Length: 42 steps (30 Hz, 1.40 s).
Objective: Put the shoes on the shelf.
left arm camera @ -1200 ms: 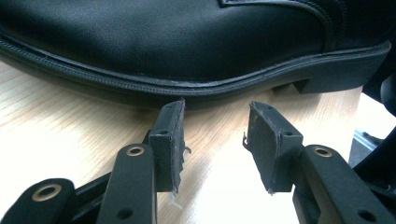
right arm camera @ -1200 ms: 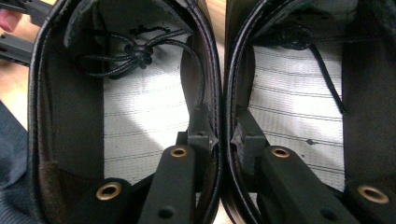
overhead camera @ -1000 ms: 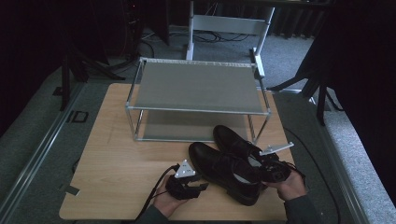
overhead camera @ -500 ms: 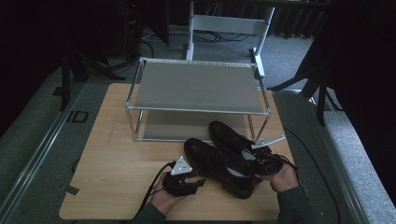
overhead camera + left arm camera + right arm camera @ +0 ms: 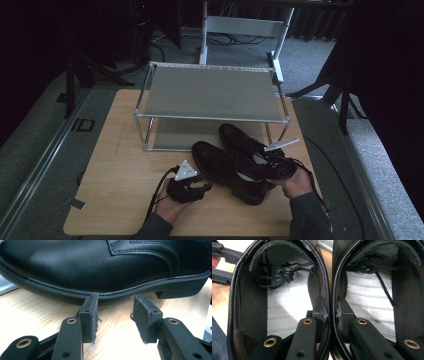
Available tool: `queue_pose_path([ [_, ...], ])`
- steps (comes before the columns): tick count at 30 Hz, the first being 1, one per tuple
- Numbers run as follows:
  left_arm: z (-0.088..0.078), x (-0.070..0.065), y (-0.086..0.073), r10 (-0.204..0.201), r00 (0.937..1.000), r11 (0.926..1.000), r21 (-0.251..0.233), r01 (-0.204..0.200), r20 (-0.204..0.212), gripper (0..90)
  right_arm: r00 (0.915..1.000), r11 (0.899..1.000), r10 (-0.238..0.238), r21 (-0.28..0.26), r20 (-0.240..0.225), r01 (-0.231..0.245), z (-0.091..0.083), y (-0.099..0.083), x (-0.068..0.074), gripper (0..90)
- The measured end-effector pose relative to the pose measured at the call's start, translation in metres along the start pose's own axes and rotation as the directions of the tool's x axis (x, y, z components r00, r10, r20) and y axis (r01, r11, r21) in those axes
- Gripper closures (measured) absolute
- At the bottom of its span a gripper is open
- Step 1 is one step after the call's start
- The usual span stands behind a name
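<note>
Pale wooden table [image 5: 120, 165], grey carpet around, dark room. Metal two-tier rack [image 5: 210, 92] at back. My right tongs [image 5: 331, 311] clench both black shoes' [image 5: 235, 167] inner walls together, front of rack; my left tongs [image 5: 113, 315] released beside the sole.

Wooden counter [image 5: 115, 170] carries a metal two-tier rack [image 5: 212, 92] at the back, two black shoes [image 5: 227, 167] side by side in front.

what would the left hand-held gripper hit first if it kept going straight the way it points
Most likely the near black dress shoe. The left hand-held gripper points at that shoe's side with open jaws, its tips close to the sole edge just ahead of the heel. Whether one pad already touches the sole is unclear.
</note>
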<state>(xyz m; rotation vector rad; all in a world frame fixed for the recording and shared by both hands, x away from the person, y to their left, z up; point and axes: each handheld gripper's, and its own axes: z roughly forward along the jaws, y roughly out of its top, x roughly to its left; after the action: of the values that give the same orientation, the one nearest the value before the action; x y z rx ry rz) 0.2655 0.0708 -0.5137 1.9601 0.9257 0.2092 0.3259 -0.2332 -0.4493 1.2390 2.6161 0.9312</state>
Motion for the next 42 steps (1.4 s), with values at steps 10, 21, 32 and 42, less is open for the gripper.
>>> queue_pose_path([
  [10,0.000,0.003,0.000,-0.007,0.9994,0.9999,0.013,0.008,-0.034,58.7,0.9999,1.000,0.014,-0.013,-0.004,-0.014,0.005,0.009,-0.002,80.5],
  [21,0.005,0.008,0.006,-0.019,0.9922,0.9997,0.012,0.021,-0.123,71.6,0.9987,0.998,0.048,-0.042,0.015,-0.048,0.013,0.023,-0.004,80.4],
  [32,0.008,0.014,0.017,-0.043,0.9772,0.9990,-0.022,0.039,-0.208,90.0,0.9976,0.997,0.062,-0.057,0.031,-0.061,0.022,0.033,-0.001,80.4],
  [42,0.013,0.016,0.018,-0.041,0.9693,0.9991,-0.002,0.042,-0.242,90.0,0.9956,0.995,0.079,-0.059,0.050,-0.076,0.030,0.042,-0.002,80.4],
])
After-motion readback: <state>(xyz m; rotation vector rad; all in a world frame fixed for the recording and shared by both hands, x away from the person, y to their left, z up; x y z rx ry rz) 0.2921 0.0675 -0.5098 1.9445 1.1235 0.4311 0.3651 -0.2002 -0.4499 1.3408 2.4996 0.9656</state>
